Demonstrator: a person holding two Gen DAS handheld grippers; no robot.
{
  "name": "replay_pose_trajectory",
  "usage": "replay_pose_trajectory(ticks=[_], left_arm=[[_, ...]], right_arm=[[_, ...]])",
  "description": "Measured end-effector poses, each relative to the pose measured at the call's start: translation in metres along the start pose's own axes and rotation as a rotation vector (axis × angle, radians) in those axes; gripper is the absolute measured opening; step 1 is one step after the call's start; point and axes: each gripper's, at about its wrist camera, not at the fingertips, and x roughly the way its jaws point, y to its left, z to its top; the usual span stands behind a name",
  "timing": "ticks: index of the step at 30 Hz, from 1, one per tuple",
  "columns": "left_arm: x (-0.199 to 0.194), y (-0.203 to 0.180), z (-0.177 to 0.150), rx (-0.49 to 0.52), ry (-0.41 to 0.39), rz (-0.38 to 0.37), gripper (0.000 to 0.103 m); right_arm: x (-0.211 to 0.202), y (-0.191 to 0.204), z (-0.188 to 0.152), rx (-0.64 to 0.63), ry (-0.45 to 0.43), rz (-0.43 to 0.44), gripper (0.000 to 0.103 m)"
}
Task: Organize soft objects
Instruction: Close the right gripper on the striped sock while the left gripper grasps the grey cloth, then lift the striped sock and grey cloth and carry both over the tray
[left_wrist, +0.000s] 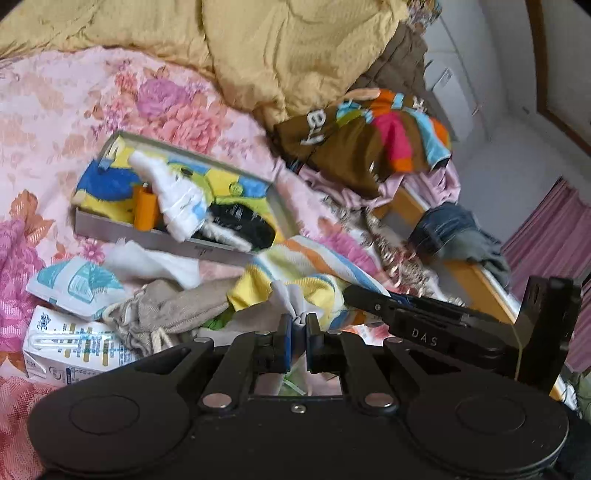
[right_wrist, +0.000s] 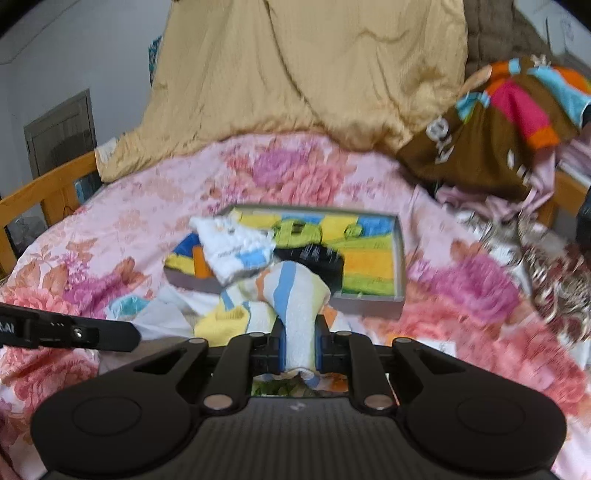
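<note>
Both claws, left claw (left_wrist: 298, 328) and right claw (right_wrist: 300, 339), clench your striped sock (right_wrist: 295, 295); next, carry it into the grey box (right_wrist: 400, 258).

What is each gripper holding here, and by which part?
Both grip the same striped sock. The right gripper clamps a bunched fold near its middle; the left gripper pinches a thin white edge of it.

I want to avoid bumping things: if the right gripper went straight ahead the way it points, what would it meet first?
Probably the near wall of the gray tray, right behind the striped sock that the right gripper grips. The black sock lies inside, just beyond. Depth is hard to judge.
</note>
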Motion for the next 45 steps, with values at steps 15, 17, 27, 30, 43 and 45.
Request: replay_pose_trajectory(ticks=[15,17,27,30,43,45], left_arm=[[-0.022,-0.011,0.036,-0.013,-0.157,-0.032,0.007],[-0.020,-0.017,0.046,0.015,-0.170,-0.021,0.007],[0.041,-0.019,0.107,0.082,-0.219,0.037,0.007],[0.065,-0.016,0.121,0.079,-0.222,0.048,0.007],[0.152,0.008,0.144,0.049,-0.194,0.119,0.007],[0.163,0.011,0.144,0.030,-0.183,0.123,0.007]], right_arm=[[-0.031,-0.013,0.019,0.015,-0.267,-0.010,0.015],[-0.026,-0.015,0.025,0.015,-0.293,-0.008,0.015],[0.035,-0.038,0.054,0.045,-0.316,0.001,0.015],[0.053,-0.048,0.062,0.072,-0.314,0.002,0.015],[0.110,-0.077,0.069,0.132,-0.252,-0.021,0.016],[0.117,-0.080,0.066,0.138,-0.223,-0.018,0.016]])
